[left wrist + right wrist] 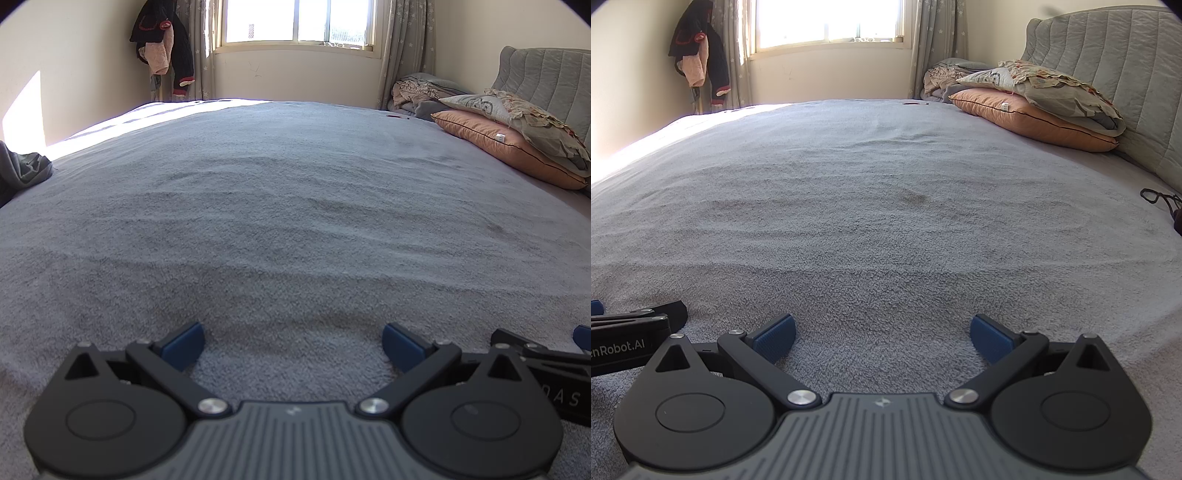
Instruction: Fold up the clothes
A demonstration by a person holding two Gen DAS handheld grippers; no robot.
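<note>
Grey garment [22, 168], maybe clothing, far left | both fingers apart, empty, well away.

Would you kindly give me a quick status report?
Both claws, left and right, open and empty, low over grey bedspread. Crumpled grey garment at far left edge, untouched. Nothing in the way.
</note>
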